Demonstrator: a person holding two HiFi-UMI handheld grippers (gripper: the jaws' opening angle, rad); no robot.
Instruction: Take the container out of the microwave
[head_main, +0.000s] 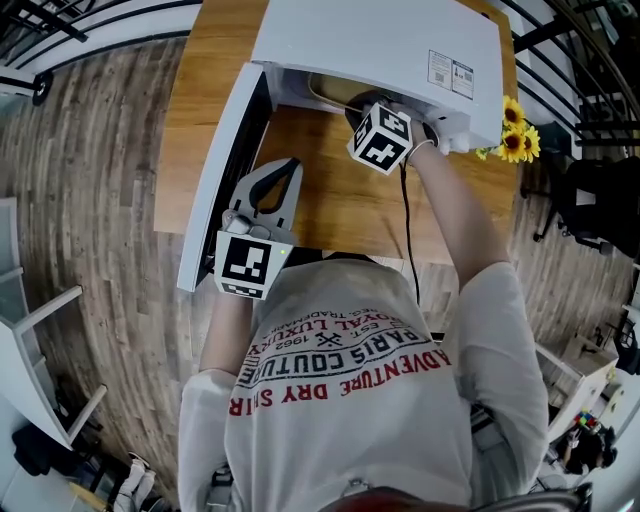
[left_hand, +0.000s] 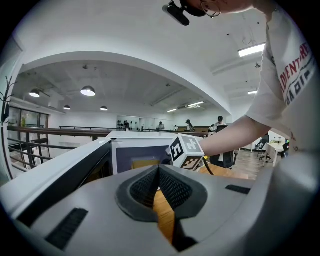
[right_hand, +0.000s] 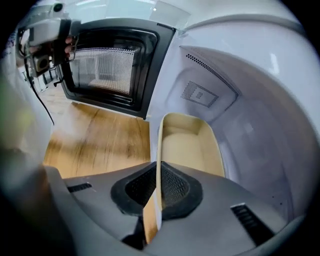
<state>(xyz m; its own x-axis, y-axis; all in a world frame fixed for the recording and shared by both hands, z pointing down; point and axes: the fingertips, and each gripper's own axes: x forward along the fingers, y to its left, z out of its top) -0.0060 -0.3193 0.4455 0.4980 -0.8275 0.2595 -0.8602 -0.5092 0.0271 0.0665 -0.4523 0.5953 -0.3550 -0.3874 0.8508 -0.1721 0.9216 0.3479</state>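
Observation:
A white microwave (head_main: 380, 40) stands on the wooden table (head_main: 340, 200) with its door (head_main: 225, 170) swung open to the left. Inside the cavity lies a shallow beige container (right_hand: 192, 145); only a strip of its rim (head_main: 330, 90) shows in the head view. My right gripper (right_hand: 159, 172) reaches into the cavity and is shut on the container's near wall, which stands edge-on between the pads. Its marker cube (head_main: 381, 138) sits at the microwave's mouth. My left gripper (head_main: 285, 168) hovers over the table beside the open door, shut with nothing in it.
A black cable (head_main: 406, 220) trails from the right gripper across the table. Yellow sunflowers (head_main: 515, 130) stand by the microwave's right corner. The door's dark window (right_hand: 112, 65) is close on the left of the right gripper. Wooden floor surrounds the table.

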